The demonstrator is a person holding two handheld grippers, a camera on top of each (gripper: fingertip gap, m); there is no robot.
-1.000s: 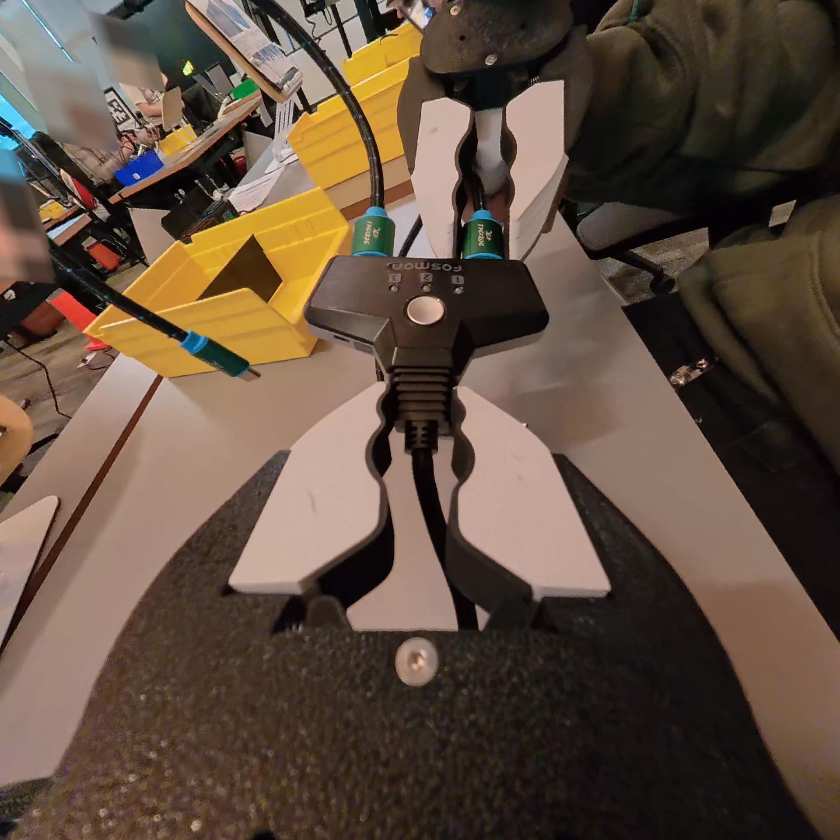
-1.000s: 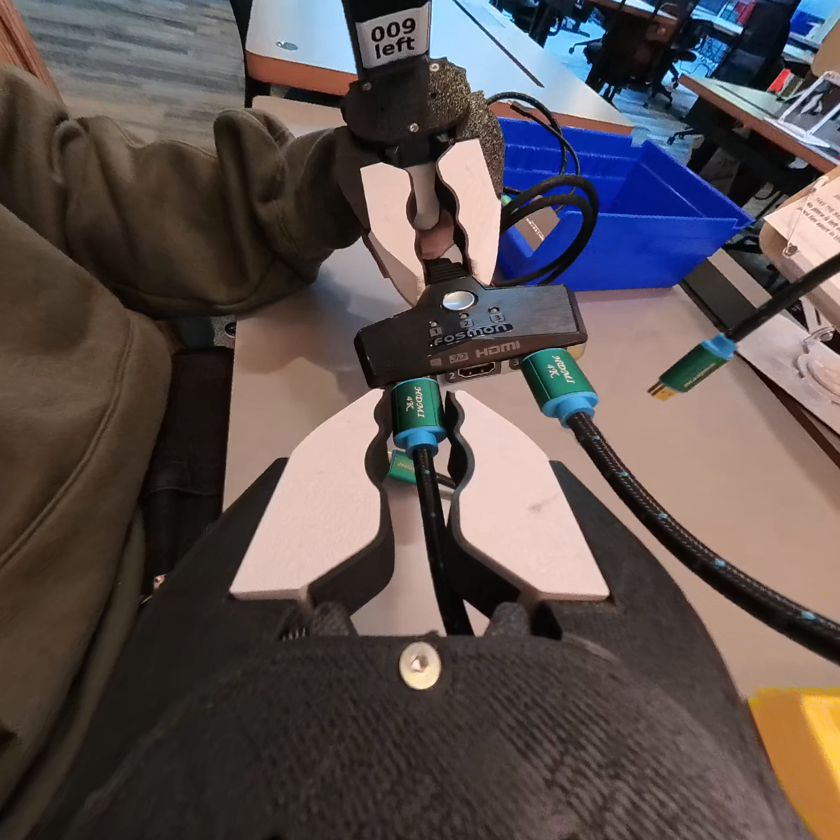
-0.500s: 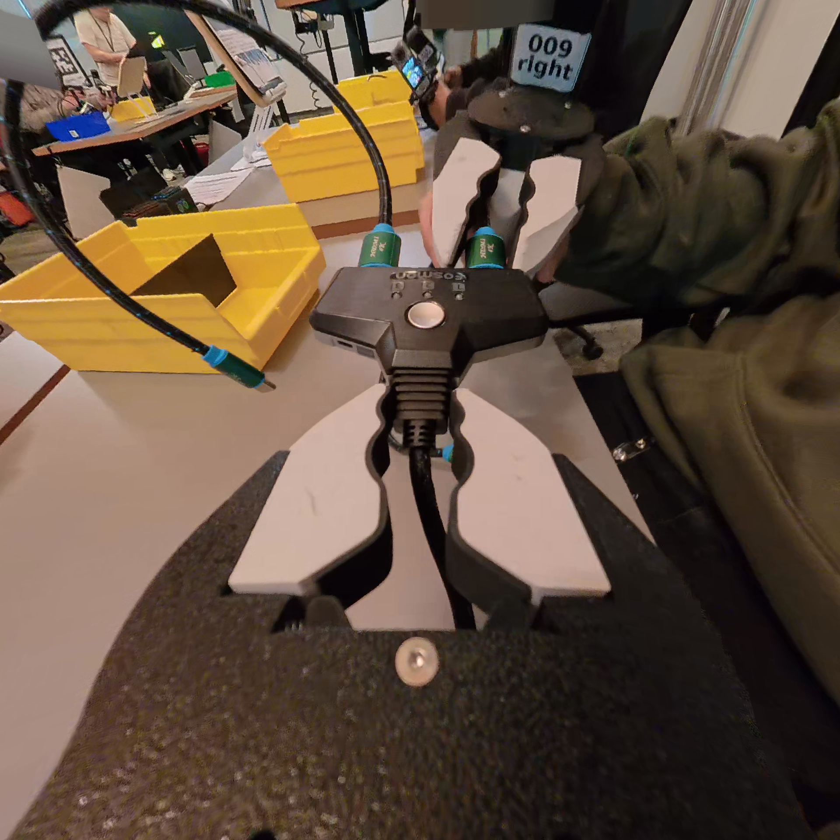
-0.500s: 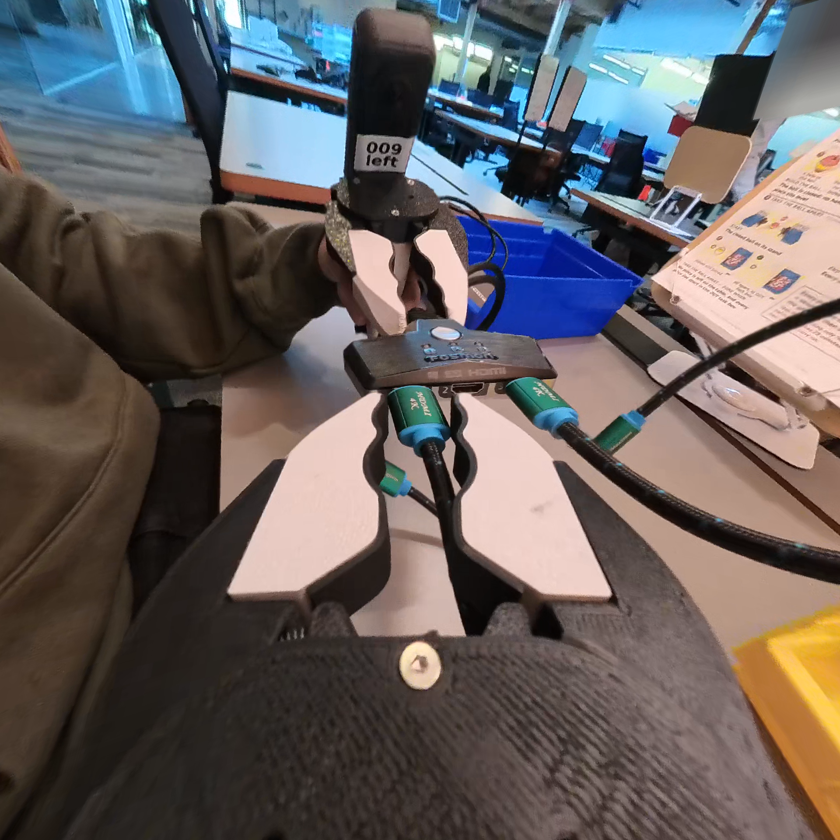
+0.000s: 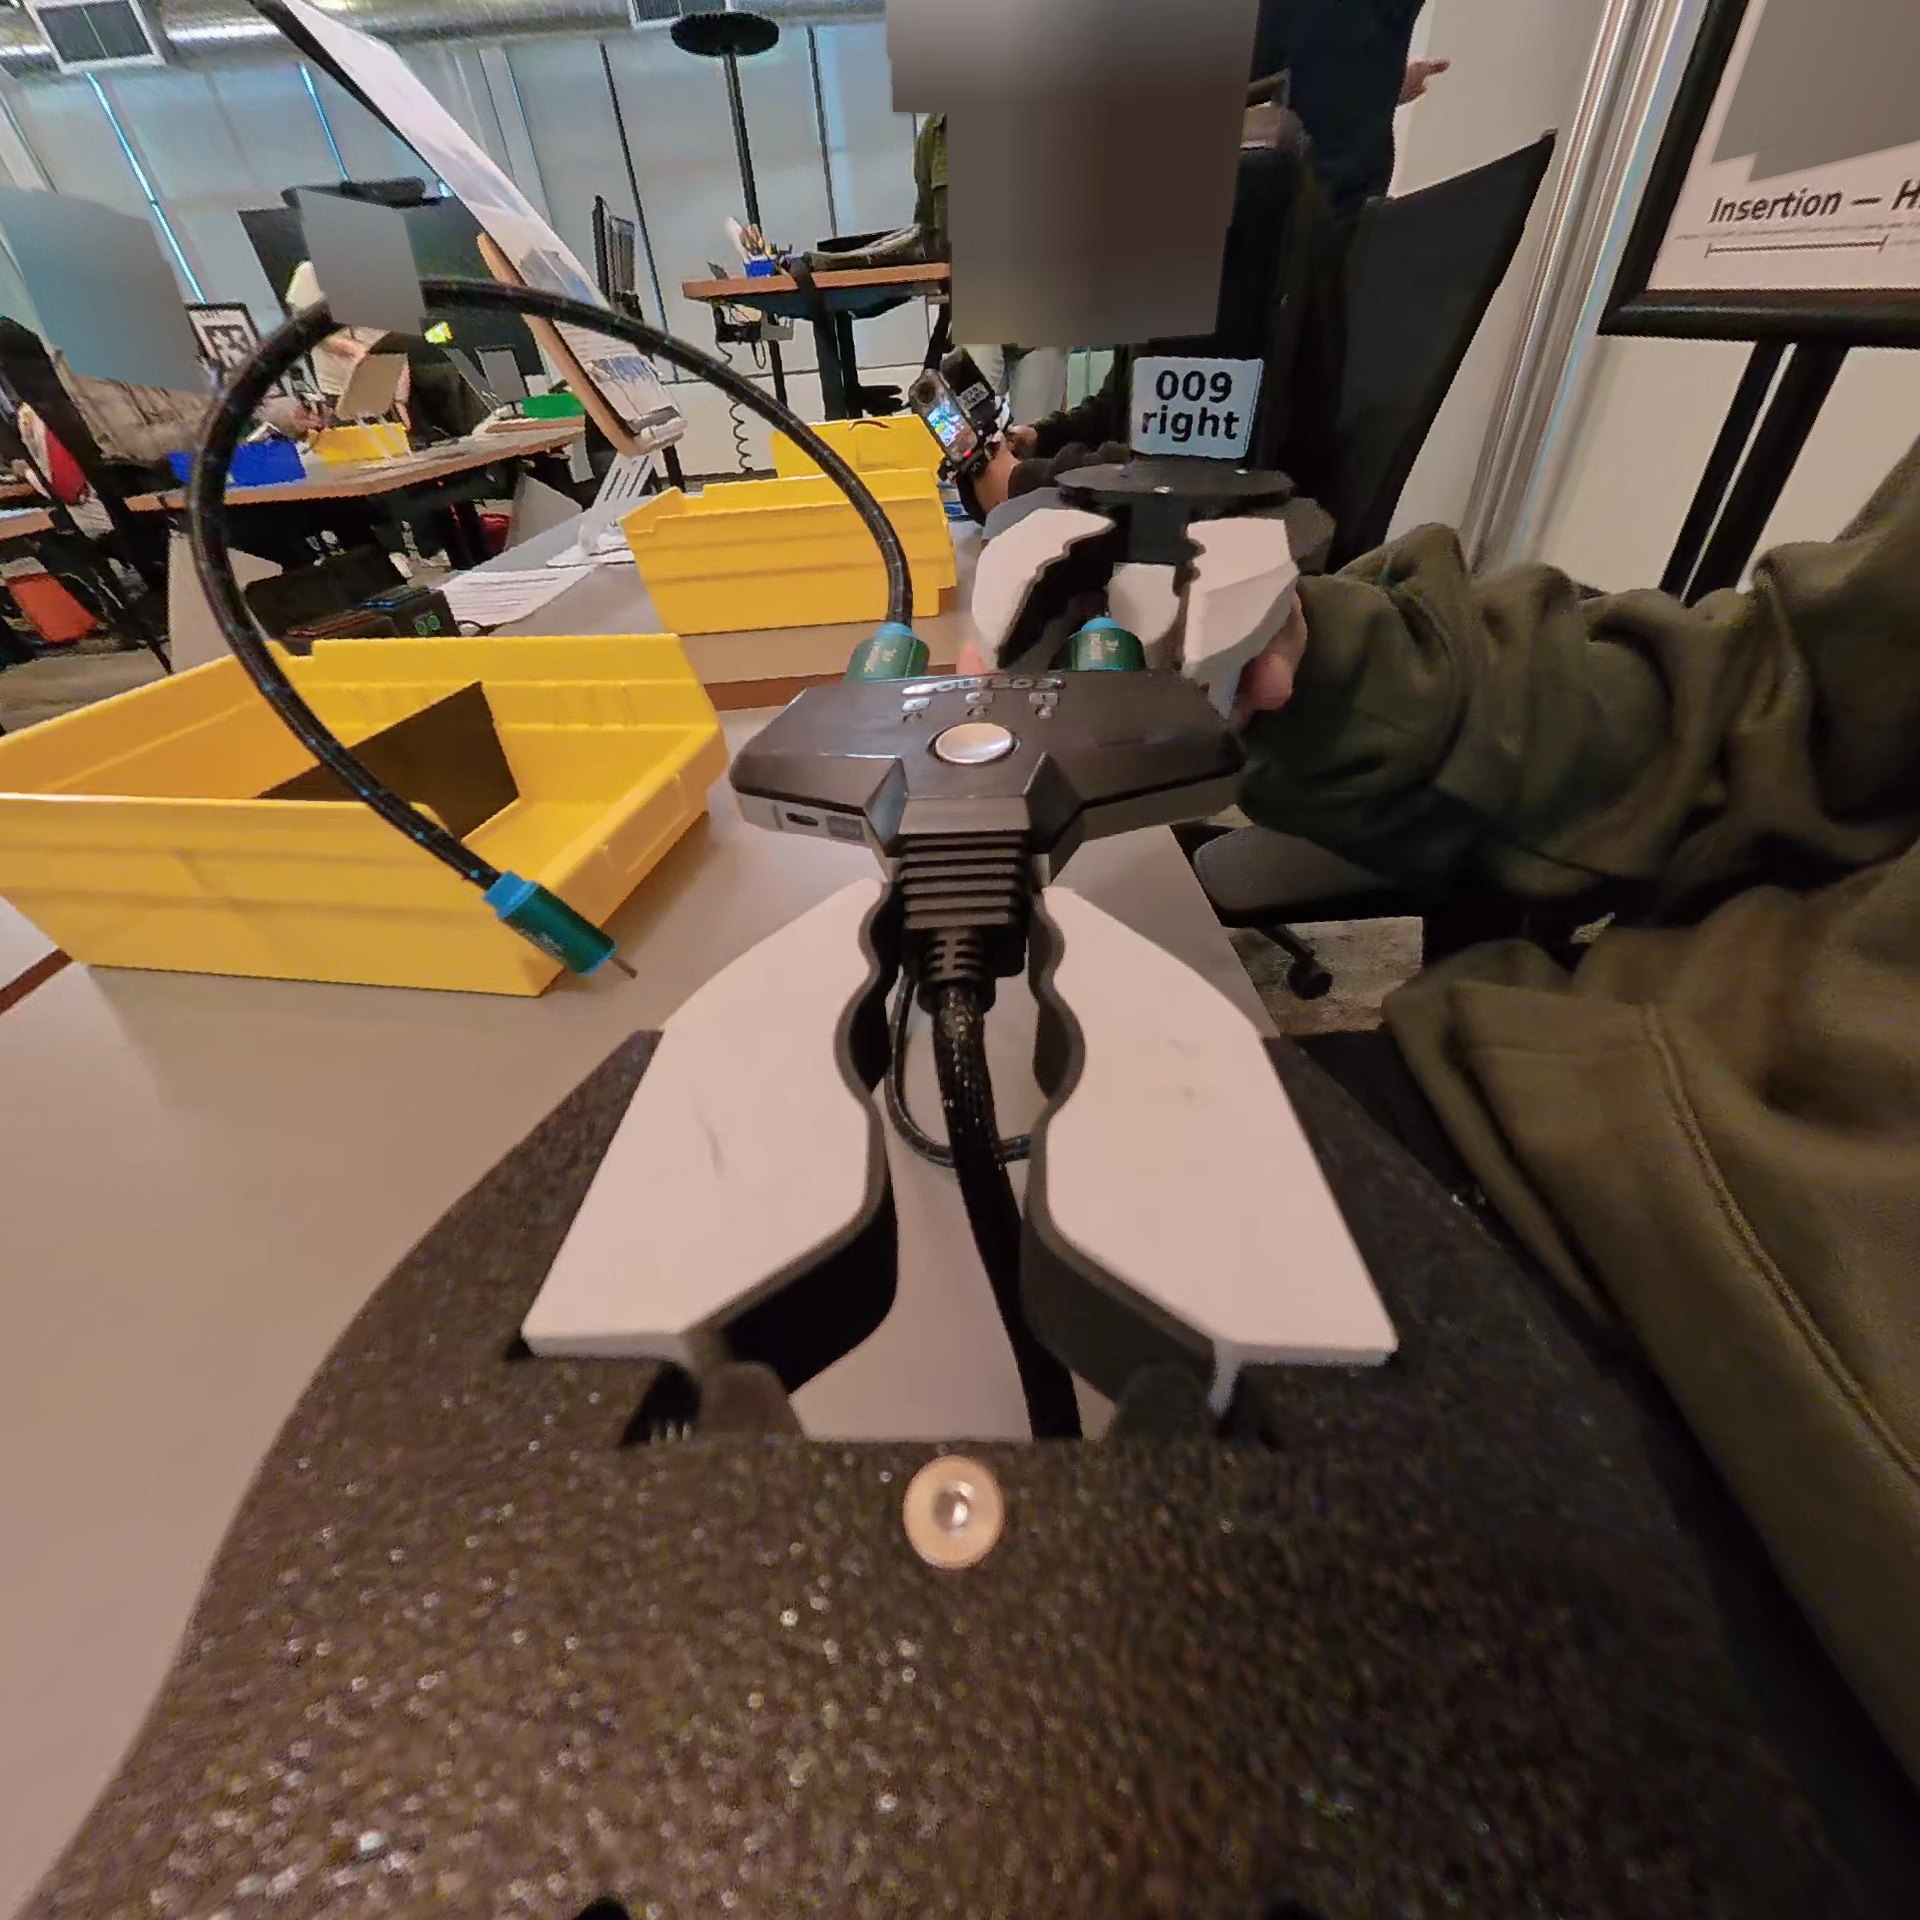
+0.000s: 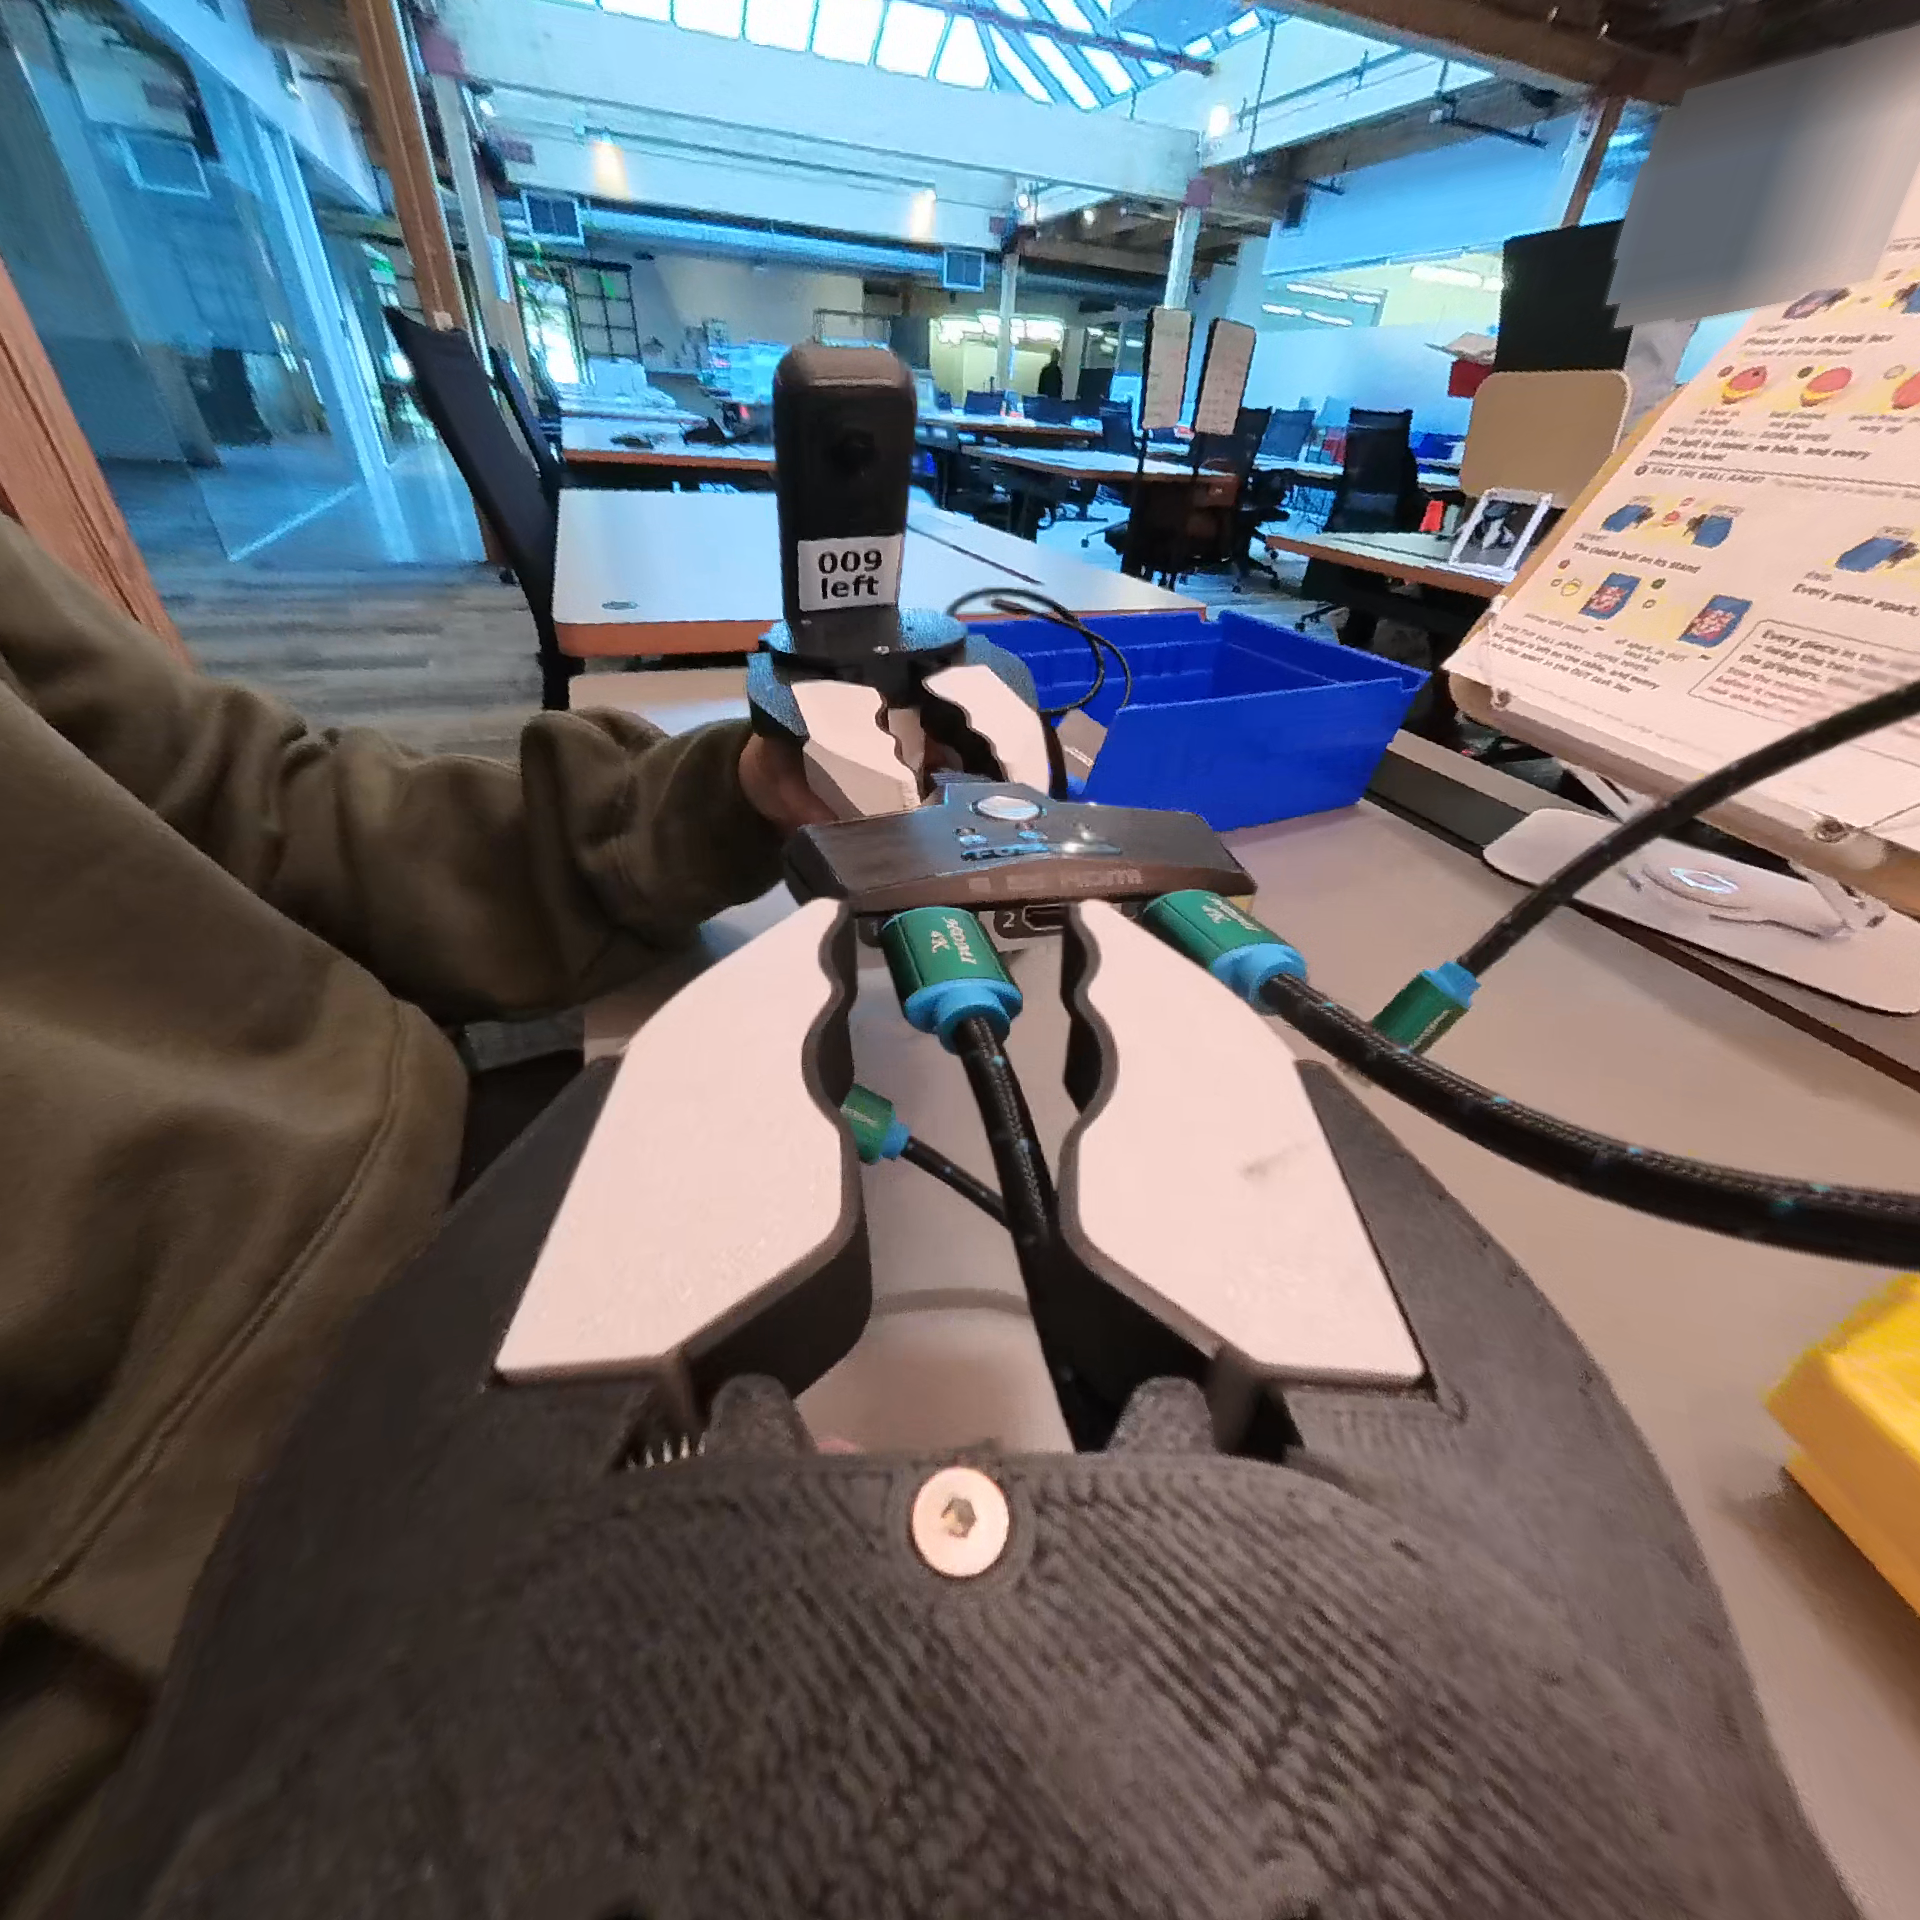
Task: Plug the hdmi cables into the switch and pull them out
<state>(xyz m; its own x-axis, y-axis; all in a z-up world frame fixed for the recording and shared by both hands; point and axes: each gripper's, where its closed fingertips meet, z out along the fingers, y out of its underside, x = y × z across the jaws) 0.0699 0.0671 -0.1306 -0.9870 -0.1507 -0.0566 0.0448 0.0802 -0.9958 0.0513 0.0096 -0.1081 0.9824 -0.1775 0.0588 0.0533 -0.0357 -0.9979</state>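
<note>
The black HDMI switch [image 5: 977, 743] hangs above the table, held by its ribbed cable neck in my shut left gripper [image 5: 961, 904]. Two green plugs [image 5: 888, 655] [image 5: 1101, 649] sit in its far ports. In the right wrist view the switch [image 6: 1018, 852] faces me. My right gripper [image 6: 956, 920] is open around the left plugged-in green plug [image 6: 940, 971], with gaps on both sides. A second plug [image 6: 1210, 935] is in the right port; the middle port is empty. A third green plug [image 5: 551, 925] [image 6: 1423, 1008] hangs loose on its cable.
A yellow bin [image 5: 260, 852] stands left on the table, another yellow bin [image 5: 790, 551] behind it. A blue bin [image 6: 1247, 717] with cables is beyond the switch. An instruction board [image 6: 1714, 623] on a stand is right. The person's green sleeve [image 5: 1507, 727] borders the table edge.
My right gripper's jaws have opened off the green plug they held. Both grippers have tilted up to a flatter angle. The left gripper still holds the switch.
</note>
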